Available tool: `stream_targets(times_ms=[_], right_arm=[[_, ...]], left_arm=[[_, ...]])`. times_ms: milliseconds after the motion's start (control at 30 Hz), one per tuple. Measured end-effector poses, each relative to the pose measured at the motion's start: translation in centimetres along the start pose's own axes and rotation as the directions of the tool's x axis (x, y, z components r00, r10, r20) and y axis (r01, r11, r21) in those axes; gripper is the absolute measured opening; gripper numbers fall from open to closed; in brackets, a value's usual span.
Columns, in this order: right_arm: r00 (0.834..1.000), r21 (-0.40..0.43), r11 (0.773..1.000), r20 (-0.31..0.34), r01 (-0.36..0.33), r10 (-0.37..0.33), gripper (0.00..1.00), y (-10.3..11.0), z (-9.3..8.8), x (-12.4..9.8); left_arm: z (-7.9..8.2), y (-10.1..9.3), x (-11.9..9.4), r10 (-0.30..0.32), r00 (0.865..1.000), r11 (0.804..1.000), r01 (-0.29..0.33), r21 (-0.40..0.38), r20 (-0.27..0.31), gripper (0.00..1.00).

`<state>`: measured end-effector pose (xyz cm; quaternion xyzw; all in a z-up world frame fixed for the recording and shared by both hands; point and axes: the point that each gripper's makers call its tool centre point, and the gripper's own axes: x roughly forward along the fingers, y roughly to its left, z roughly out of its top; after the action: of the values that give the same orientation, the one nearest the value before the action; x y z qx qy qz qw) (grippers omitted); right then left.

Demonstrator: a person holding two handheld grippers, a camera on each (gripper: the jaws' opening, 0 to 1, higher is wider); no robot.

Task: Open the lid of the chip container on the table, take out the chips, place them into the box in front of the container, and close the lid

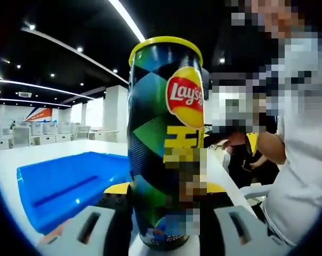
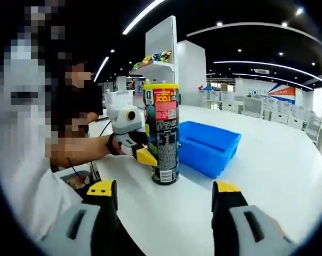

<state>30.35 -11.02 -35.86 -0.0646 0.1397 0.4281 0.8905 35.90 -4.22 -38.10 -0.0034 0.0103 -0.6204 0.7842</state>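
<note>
The can (image 2: 162, 132) stands upright on the white desk (image 2: 267, 160), its yellow lid (image 2: 160, 85) on. In the right gripper view the blue box (image 2: 209, 145) sits just beside the can at its 3 o'clock. The left gripper (image 2: 133, 140) comes in from 9 o'clock, its yellow-tipped jaws clamped on the can's lower half. The right gripper (image 2: 163, 200) rises at 6 o'clock, its jaws wide apart, empty and short of the can. In the left gripper view the can (image 1: 166, 144) stands between the left gripper's (image 1: 163, 221) jaws, with the box (image 1: 70, 184) at 8 o'clock behind it. A person (image 1: 297, 160) in a white top stands at 3 o'clock.
</note>
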Motion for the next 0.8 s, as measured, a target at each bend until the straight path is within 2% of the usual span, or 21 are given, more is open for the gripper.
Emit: stream_targets(times_ms=[133,233,267,400,600,700,800], right_arm=[[0.998,-0.053,0.998,0.069,0.016,-0.013,0.74,0.3,2.1,0.8],[0.993,-0.041,0.999,0.118,0.023,-0.018,0.69,0.4,4.0,1.3],[0.986,-0.043,0.999,0.167,0.030,-0.023,0.68,0.3,5.3,1.5],[0.964,-0.018,0.999,0.265,0.041,-0.035,0.70,0.0,8.2,1.9],[0.947,0.001,0.999,0.320,0.044,-0.042,0.71,0.0,10.8,3.5],[0.954,0.010,0.998,0.293,0.059,-0.060,0.70,-0.1,11.3,4.8],[0.956,-0.001,0.999,0.290,0.051,-0.049,0.70,0.3,11.8,5.6]], left_arm=[[0.0,0.1,0.0,0.002,1.000,1.000,-0.002,0.000,-0.001,0.47],[0.0,0.1,0.0,0.002,1.000,1.000,-0.002,0.001,-0.002,0.47],[0.0,0.1,0.0,0.002,1.000,1.000,-0.002,0.000,-0.003,0.47],[0.0,0.1,0.0,0.003,1.000,1.000,-0.003,0.000,0.000,0.47],[0.0,0.1,0.0,0.000,1.000,1.000,0.000,0.000,0.002,0.47],[0.0,0.1,0.0,0.001,1.000,1.000,-0.001,0.001,0.002,0.47],[0.0,0.1,0.0,0.003,1.000,1.000,-0.003,0.002,0.000,0.47]])
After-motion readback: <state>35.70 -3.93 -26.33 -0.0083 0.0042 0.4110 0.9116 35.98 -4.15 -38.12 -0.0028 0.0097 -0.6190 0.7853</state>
